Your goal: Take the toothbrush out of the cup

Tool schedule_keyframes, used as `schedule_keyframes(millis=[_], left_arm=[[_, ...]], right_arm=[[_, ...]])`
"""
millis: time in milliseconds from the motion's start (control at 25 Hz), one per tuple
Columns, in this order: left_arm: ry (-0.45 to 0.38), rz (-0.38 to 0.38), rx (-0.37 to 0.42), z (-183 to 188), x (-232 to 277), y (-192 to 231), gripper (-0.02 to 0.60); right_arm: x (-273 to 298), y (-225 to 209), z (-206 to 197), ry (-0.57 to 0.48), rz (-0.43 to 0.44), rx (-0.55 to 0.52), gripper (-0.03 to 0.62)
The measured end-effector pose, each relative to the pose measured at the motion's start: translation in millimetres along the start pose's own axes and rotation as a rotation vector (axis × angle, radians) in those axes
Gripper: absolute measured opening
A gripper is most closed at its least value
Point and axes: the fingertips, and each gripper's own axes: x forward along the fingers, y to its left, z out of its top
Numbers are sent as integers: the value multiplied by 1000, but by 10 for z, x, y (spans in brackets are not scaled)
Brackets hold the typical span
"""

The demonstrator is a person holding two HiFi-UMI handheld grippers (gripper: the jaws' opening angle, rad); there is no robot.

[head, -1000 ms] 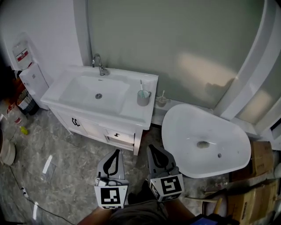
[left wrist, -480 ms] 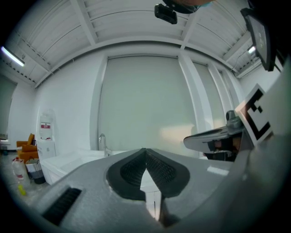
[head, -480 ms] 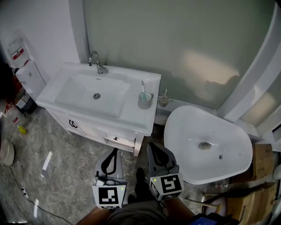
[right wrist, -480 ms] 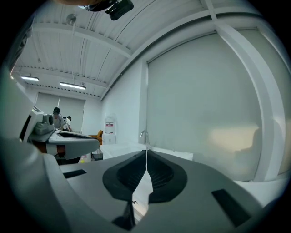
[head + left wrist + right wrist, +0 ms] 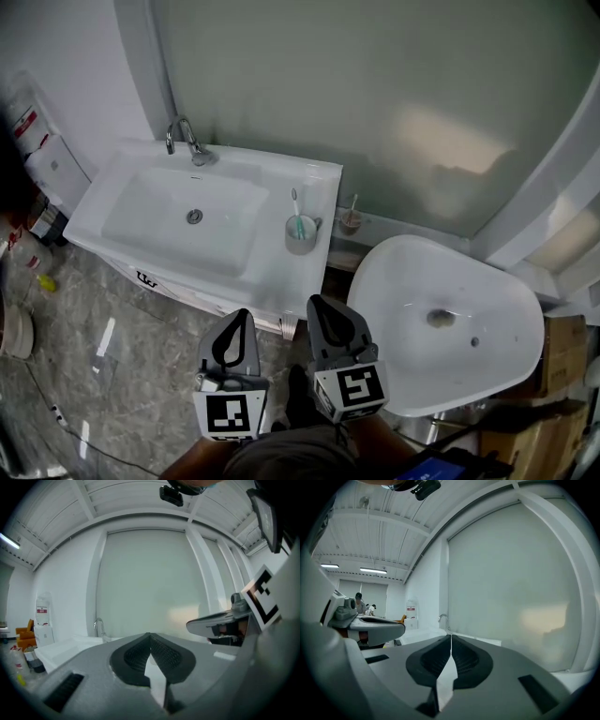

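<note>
left gripper (image 5: 241, 317) and right gripper (image 5: 316, 305), jaws closed and empty, are hovering short of the grey handled cup (image 5: 300, 236), which is propping the teal-and-white toothbrush (image 5: 295, 208) upright for plucking.

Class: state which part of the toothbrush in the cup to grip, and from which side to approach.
Grip the toothbrush on its shaft above the cup rim, just under the bristles. It stands nearly upright, lower end inside the cup, so probably come from above.
</note>
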Motion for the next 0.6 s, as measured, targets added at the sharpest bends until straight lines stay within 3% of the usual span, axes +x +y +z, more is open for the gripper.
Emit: schedule_keyframes(millis=[320,600], left_arm=[[-21,55,10,214,644,67,14],[-55,107,16,346,804,191,14]], right_arm=[[544,-527,208,-32,31,-10,15],[799,-675,333,-48,37,-28,15]])
